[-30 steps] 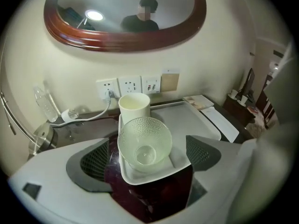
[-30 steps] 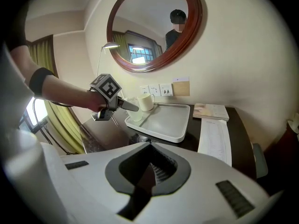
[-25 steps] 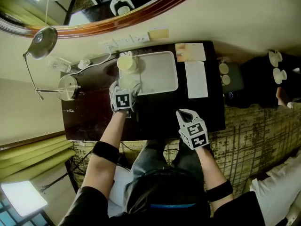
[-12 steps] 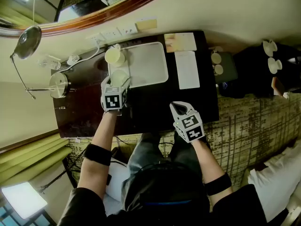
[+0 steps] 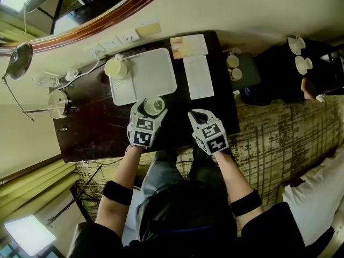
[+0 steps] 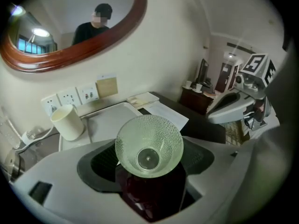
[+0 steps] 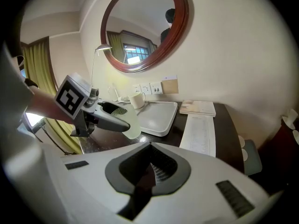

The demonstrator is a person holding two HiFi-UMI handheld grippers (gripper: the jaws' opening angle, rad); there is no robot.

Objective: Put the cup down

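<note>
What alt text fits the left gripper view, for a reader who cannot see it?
A pale green dimpled glass cup, seen from above, sits gripped in the left gripper, whose jaws have just closed on it. Behind are a white tray, a cream mug at its corner and an oval wall mirror.

Bare desk (image 5: pixel 97 136) lies open left of the cup (image 5: pixel 155 105). Behind, the tray (image 5: pixel 148 79), mug (image 5: pixel 115 67) and papers (image 5: pixel 198 77) fill the back.

dark desk (image 5: pixel 88 136) — white tray (image 5: pixel 148 79), paper sheet (image 5: pixel 198 77), booklet (image 5: pixel 188 46)
</note>
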